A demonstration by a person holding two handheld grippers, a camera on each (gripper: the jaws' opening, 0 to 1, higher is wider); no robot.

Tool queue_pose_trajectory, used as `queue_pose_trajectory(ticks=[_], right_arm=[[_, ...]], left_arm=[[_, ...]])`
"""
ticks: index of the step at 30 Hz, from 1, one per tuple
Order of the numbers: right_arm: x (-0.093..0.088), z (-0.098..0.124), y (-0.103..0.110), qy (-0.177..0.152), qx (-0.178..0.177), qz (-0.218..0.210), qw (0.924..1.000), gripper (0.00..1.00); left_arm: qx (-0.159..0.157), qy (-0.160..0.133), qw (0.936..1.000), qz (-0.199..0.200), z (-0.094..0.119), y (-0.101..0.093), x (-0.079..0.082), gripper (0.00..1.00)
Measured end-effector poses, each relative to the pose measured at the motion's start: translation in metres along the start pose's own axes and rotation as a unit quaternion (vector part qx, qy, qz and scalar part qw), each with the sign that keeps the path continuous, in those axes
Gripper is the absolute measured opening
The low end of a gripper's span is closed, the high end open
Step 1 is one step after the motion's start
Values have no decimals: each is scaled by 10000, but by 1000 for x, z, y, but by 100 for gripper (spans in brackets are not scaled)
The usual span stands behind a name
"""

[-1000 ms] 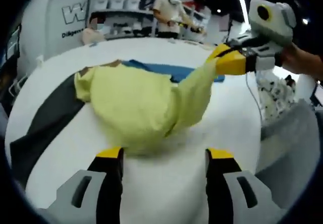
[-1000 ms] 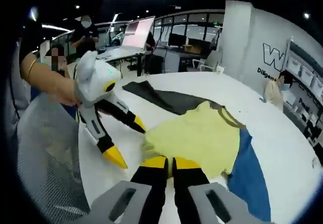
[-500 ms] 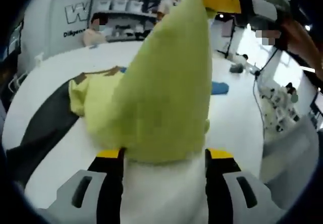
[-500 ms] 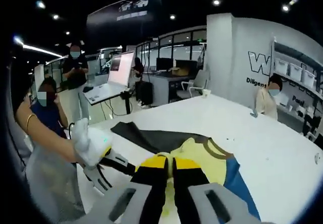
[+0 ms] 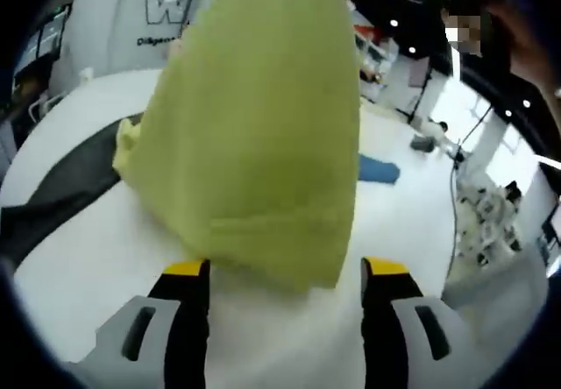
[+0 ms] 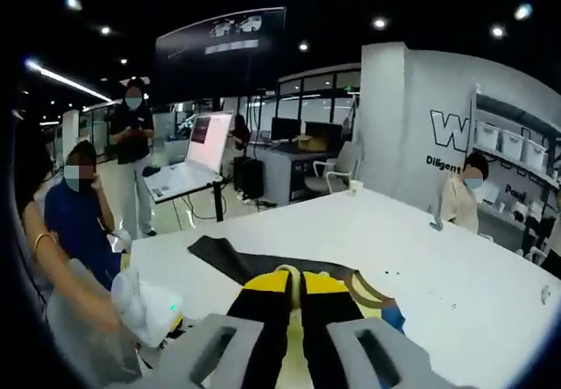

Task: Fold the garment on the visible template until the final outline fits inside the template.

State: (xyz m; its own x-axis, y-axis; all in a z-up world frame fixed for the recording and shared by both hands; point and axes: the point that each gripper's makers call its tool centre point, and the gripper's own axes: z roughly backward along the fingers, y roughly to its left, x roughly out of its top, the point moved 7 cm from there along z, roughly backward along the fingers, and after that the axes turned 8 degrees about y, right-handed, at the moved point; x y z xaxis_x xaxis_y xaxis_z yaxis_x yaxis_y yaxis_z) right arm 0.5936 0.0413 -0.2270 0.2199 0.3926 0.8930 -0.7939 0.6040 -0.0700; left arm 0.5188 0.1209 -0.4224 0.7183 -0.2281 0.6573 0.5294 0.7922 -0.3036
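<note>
A: Status wanted, biggest item first.

B: White table (image 5: pixel 79 258) carries everything. A dark grey template (image 5: pixel 53 192) is seen at 9 o'clock in the left gripper view, and a blue cloth (image 5: pixel 377 171) at 3 o'clock. The yellow garment (image 5: pixel 254 135) is lifted into a tall cone from 6 to 12 o'clock, its lower hem hanging just past the left gripper (image 5: pixel 287 271), whose jaws are spread wide with nothing between them.

A: Right side?

B: The right gripper (image 6: pixel 300 277) is clamped on a pinch of the garment's yellow fabric, collar trim visible just beyond the tips at 12–1 o'clock, template behind it.

A: Risks?

B: Slip is judged likely if the single pinch is thin. The far edge could be dragged off the template by the lift, and the free hem may bunch when laid down, so the outline would overrun.
</note>
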Motion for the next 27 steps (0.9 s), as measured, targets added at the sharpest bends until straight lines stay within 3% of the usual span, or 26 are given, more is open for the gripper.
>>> queue_pose_trajectory(ticks=[4, 7, 9, 11, 19, 21, 25, 27], right_arm=[[-2, 2, -4, 19, -59, -62, 10000, 0], [-3, 3, -6, 28, -79, -91, 9999, 0], [-8, 5, -7, 4, -118, -189, 9998, 0], [-11, 6, -10, 31, -152, -197, 9997, 0], [-17, 15, -18, 2, -298, -430, 9986, 0], [-15, 20, -22, -35, -361, -434, 9984, 0], [-15, 28, -29, -94, -427, -511, 9977, 0], [-18, 33, -29, -84, -404, -551, 9976, 0]], left_arm=[[171, -281, 9987, 384, 0, 1, 12, 48], [40, -305, 9981, 541, -1, 0, 19, 44], [-37, -323, 9978, 572, 0, -1, 23, 23], [52, -222, 9992, 332, 3, 4, 22, 1], [57, -41, 10000, -48, 28, 21, 22, 0], [292, 25, 9976, -630, 46, 31, 30, 0], [656, -47, 9904, -1213, 77, 46, 47, 0], [850, 120, 9851, -1490, 93, 52, 53, 0]])
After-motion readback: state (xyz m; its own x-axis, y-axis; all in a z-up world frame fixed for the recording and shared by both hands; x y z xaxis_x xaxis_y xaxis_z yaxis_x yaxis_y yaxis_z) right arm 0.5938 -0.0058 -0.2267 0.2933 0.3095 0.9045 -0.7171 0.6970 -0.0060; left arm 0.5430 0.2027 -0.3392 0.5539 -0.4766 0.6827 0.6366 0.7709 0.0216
